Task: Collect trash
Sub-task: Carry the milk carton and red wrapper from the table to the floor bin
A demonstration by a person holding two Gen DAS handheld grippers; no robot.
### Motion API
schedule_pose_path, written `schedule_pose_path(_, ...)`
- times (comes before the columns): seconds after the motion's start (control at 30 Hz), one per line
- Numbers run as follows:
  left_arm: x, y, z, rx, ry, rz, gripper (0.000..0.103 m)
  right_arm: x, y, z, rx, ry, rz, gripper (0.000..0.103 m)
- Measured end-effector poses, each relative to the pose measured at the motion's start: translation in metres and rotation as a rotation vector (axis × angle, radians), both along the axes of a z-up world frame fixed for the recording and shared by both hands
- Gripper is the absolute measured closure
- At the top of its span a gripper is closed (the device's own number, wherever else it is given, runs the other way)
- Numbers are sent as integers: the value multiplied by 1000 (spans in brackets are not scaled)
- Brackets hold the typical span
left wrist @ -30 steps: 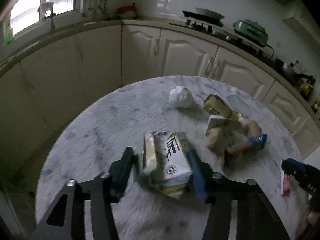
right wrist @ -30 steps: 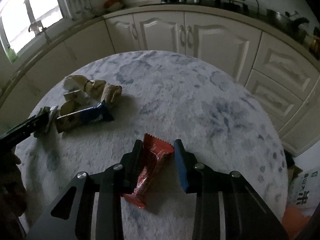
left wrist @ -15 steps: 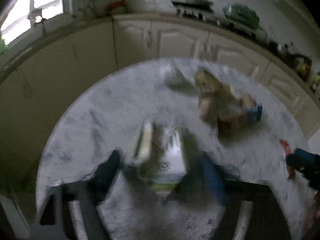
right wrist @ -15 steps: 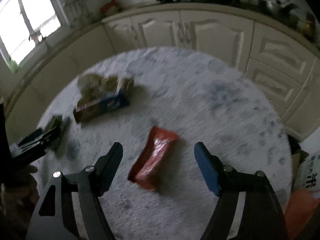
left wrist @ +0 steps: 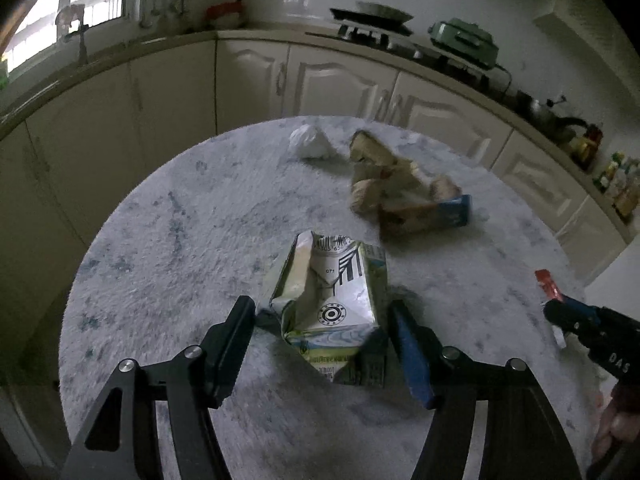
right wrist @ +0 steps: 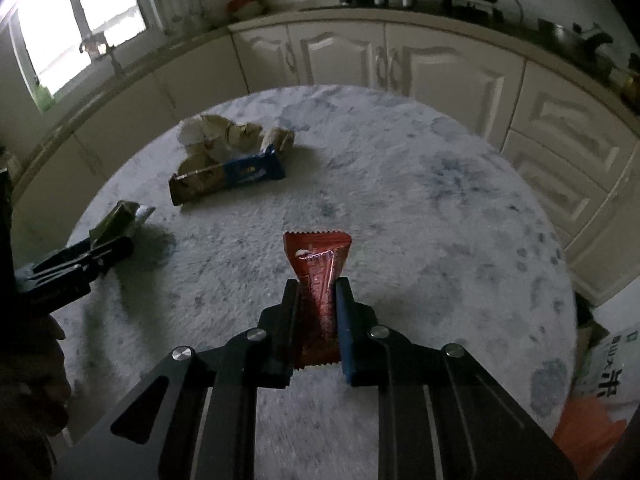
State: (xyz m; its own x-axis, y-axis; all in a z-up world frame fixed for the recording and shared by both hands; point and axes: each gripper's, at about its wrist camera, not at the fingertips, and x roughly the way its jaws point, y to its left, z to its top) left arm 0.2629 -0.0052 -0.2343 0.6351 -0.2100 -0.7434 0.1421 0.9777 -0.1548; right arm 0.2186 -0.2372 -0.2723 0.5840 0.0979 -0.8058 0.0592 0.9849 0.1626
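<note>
A crushed white and green carton (left wrist: 332, 300) lies on the round marble table (left wrist: 180, 240). My left gripper (left wrist: 322, 314) is open, its fingers either side of the carton with a gap on the left. My right gripper (right wrist: 318, 294) is shut on a red snack wrapper (right wrist: 320, 264) just above the table; it also shows in the left wrist view (left wrist: 558, 304). The carton and left gripper show at the left of the right wrist view (right wrist: 116, 224).
A heap of wrappers with a blue packet (left wrist: 404, 196) (right wrist: 232, 160) and a crumpled white tissue (left wrist: 310, 142) lie farther back. Cream cabinets (left wrist: 328, 80) curve behind the table. An orange bag and a printed sack (right wrist: 600, 392) sit on the floor at right.
My right gripper opened wide over the red wrapper, then shut on it. My left gripper opened from the carton's sides and stays around it.
</note>
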Motion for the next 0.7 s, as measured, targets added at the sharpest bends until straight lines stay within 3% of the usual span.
schedule_pose_path(0.4,-55,-78,84,-19,-191,-127,41,-65,-48,70,57,-166,-83,86)
schedule_pose_path(0.7,-76,-192,120,-68,-288,-340,41,-140,-150,124,28,-294,-288,86)
